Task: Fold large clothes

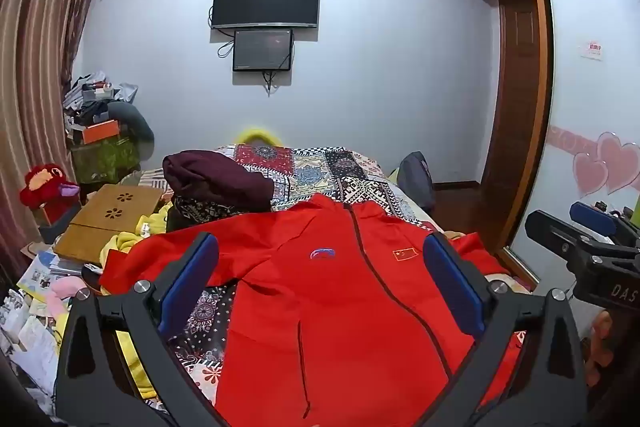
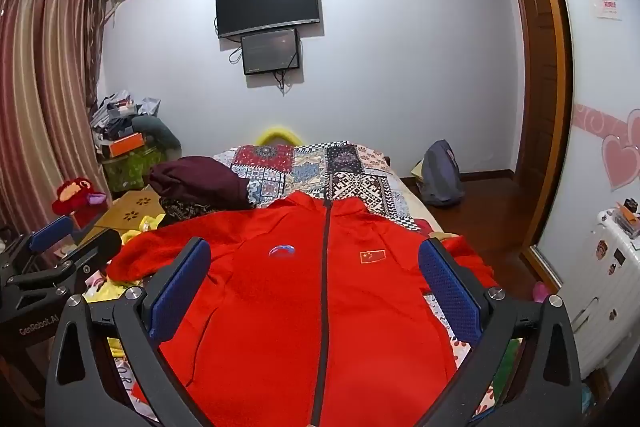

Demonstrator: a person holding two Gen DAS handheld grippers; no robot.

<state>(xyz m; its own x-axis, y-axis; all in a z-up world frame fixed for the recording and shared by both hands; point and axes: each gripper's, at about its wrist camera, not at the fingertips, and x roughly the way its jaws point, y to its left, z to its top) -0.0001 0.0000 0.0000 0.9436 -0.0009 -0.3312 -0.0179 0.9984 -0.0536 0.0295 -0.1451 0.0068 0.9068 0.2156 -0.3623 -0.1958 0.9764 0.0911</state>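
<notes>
Both sets of fingers wide open, holding nothing, above jacket on bed. Risk: pinching only the top layer; slick fabric slips, sleeve bunches.

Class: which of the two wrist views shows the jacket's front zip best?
The right wrist view: the zip runs nearly straight down the middle of the red jacket, visible from collar to bottom edge. In the left wrist view the zip slants rightward, and its lower end passes behind the left gripper.
</notes>
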